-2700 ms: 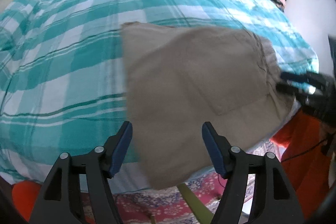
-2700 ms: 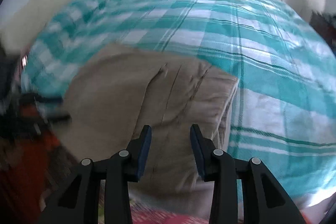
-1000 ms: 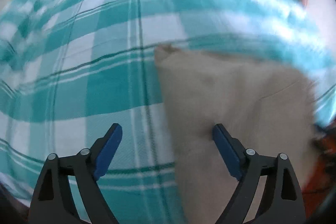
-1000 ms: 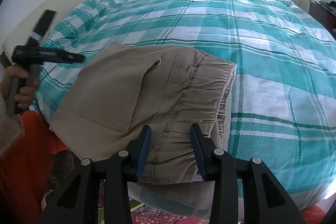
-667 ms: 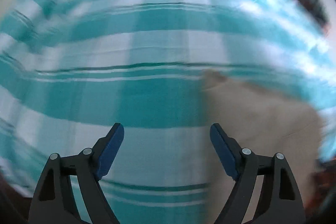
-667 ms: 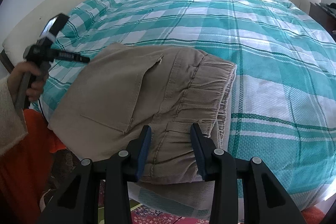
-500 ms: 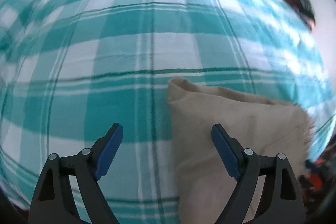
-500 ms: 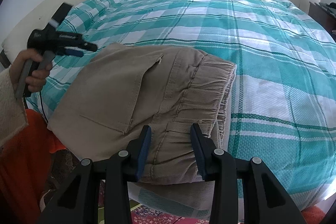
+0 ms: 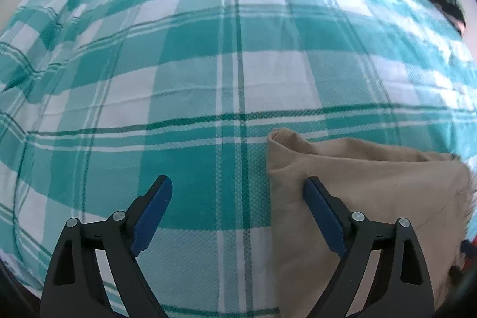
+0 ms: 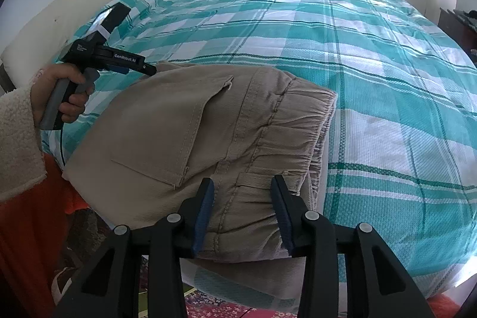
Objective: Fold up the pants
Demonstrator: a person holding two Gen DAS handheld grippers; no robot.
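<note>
At the near edge of the bed (image 10: 387,79), the pants (image 10: 208,124) lie as a compact tan bundle, waistband and pocket on top, so the folding looks all but done; perhaps a final tidy is left. Right tongs (image 10: 243,203) hover over the waistband, jaws partly apart, gripping nothing. Left tongs (image 9: 237,213) stand wide and empty over the checked bedspread, one pad just over the bundle's folded corner. Only the right view shows the whole bundle, plus the hand (image 10: 61,97) working the left tongs; only the left view shows that far rolled corner up close.
</note>
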